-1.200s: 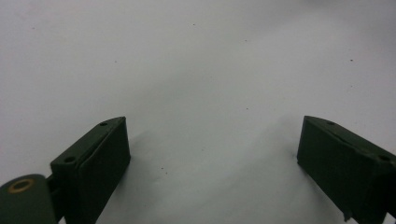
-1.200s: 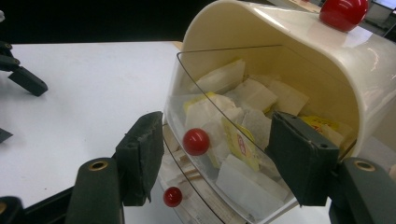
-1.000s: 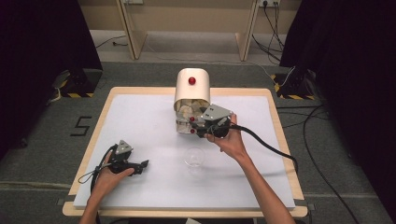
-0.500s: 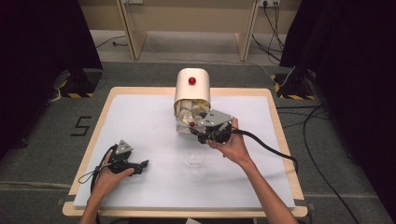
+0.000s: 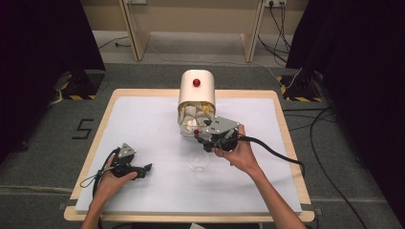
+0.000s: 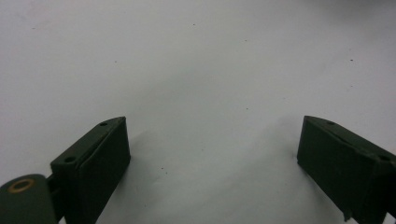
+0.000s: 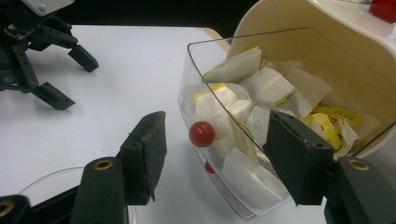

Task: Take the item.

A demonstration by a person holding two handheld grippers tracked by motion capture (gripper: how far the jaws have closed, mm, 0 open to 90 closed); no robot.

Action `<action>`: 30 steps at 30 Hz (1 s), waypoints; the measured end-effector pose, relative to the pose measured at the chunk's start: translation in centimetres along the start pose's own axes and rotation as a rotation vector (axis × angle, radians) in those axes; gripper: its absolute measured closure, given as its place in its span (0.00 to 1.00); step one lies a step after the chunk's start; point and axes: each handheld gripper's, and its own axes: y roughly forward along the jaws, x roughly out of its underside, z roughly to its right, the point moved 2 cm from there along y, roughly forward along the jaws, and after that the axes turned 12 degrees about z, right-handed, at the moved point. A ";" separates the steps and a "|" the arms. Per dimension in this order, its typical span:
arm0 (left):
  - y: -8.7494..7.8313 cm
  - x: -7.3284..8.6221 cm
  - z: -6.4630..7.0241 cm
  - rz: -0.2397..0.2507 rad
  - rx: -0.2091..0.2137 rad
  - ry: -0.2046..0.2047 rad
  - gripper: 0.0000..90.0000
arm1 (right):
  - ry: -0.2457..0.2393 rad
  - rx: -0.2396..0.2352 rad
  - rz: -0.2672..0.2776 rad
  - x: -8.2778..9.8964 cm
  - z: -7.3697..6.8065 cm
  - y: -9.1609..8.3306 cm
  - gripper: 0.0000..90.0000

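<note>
**Two hand-held grippers at a tea-bag dispenser on a white table**

*High view.* A cream dispenser with a red button on top stood at the far middle of the white table. Its clear front drawer was tipped open toward the person and held white and yellow sachets. The right gripper, held in the person's right hand, sat directly at the drawer's front, its grey plate uppermost and its black cable trailing off to the right. A clear shallow dish lay on the table just in front of that gripper. The left gripper rested low on the table near the front left, well apart from the dispenser, held in the left hand; its jaws pointed right.

*Left gripper view.* The two black jaws stood wide apart over bare white table surface, with nothing between them.

*Right gripper view.* The jaws stood apart, one to each side of the red knob on the drawer's clear front wall, neither touching it. Behind the wall lay the sachets, white paper packets mixed with yellow-labelled ones, under the cream housing. The rim of the clear dish showed at the lower left, and the left gripper showed at the upper left, its jaws parted.
</note>
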 end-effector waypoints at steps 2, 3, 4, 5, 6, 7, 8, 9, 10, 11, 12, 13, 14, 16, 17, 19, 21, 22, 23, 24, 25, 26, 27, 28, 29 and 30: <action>0.0 0.0 0.0 -0.001 -0.001 0.000 0.09 | 0.002 -0.005 -0.005 0.0 -0.1 -0.1 0.44; 0.0 0.0 0.0 0.000 0.000 -0.001 0.09 | 0.006 -0.008 -0.008 0.0 -0.2 -0.2 0.45; 0.0 0.0 0.0 0.000 0.000 0.000 0.09 | 0.009 -0.011 -0.009 0.0 -0.2 -0.3 0.45; 0.0 0.0 0.0 0.000 -0.001 0.000 0.09 | 0.011 -0.012 -0.010 0.0 -0.3 -0.3 0.46; 0.0 0.0 0.0 0.000 -0.001 0.000 0.09 | 0.013 -0.014 -0.011 0.0 -0.3 -0.4 0.46; 0.0 0.0 0.0 0.000 -0.001 0.000 0.09 | 0.015 -0.014 -0.012 -0.1 -0.3 -0.4 0.46; 0.0 0.0 0.0 0.000 -0.001 0.000 0.09 | 0.015 -0.015 -0.013 -0.1 -0.4 -0.4 0.46; 0.0 0.0 0.0 0.000 -0.001 0.000 0.09 | 0.015 -0.015 -0.013 -0.1 -0.4 -0.4 0.46; 0.0 0.0 0.0 0.000 0.000 0.000 0.09 | 0.017 -0.017 -0.015 -0.1 -0.4 -0.5 0.46; 0.0 0.0 0.0 0.000 0.000 0.000 0.09 | 0.017 -0.017 -0.015 -0.1 -0.4 -0.5 0.46; 0.0 0.0 0.0 0.000 -0.001 0.000 0.09 | 0.018 -0.018 -0.016 -0.1 -0.4 -0.5 0.47; 0.0 0.0 0.0 0.000 -0.001 0.000 0.09 | 0.019 -0.018 -0.016 -0.1 -0.4 -0.6 0.47; 0.0 0.0 0.0 0.000 0.000 0.000 0.09 | 0.019 -0.019 -0.017 -0.1 -0.5 -0.6 0.47; 0.0 0.0 0.0 0.000 -0.001 0.000 0.09 | 0.019 -0.024 -0.019 -0.1 -0.5 -0.6 0.47; 0.0 0.0 0.0 0.000 -0.001 0.000 0.09 | 0.019 -0.025 -0.020 -0.1 -0.6 -0.7 0.47; 0.0 0.0 0.0 -0.001 -0.001 0.000 0.09 | 0.024 -0.027 -0.023 -0.1 -0.6 -0.7 0.48; 0.0 0.0 0.0 0.000 -0.001 0.000 0.09 | 0.024 -0.034 -0.025 -0.1 -0.7 -0.8 0.48; 0.0 0.0 0.0 -0.001 -0.001 0.000 0.09 | 0.024 -0.035 -0.026 -0.1 -0.7 -0.8 0.48; 0.0 0.0 0.0 -0.001 -0.001 0.000 0.09 | 0.025 -0.035 -0.027 -0.1 -0.8 -0.9 0.48; 0.0 0.0 0.0 -0.001 -0.001 0.000 0.09 | 0.027 -0.035 -0.028 -0.1 -0.8 -0.9 0.48; 0.0 0.0 0.0 -0.001 -0.001 0.000 0.09 | 0.027 -0.036 -0.029 -0.1 -0.9 -0.9 0.48; 0.0 0.0 0.0 0.000 -0.001 0.000 0.09 | 0.027 -0.037 -0.030 -0.1 -0.9 -1.0 0.48; 0.0 0.0 0.0 0.000 -0.001 0.000 0.09 | 0.027 -0.037 -0.030 -0.1 -0.9 -1.0 0.48; 0.0 0.0 0.0 0.000 -0.001 0.000 0.09 | 0.026 -0.042 -0.033 -0.1 -1.0 -1.0 0.49; 0.0 0.0 0.0 0.000 -0.001 0.000 0.09 | 0.026 -0.042 -0.033 -0.1 -1.0 -1.0 0.49; 0.0 0.0 0.0 0.000 -0.001 0.000 0.09 | 0.029 -0.043 -0.037 -0.1 -1.1 -1.1 0.49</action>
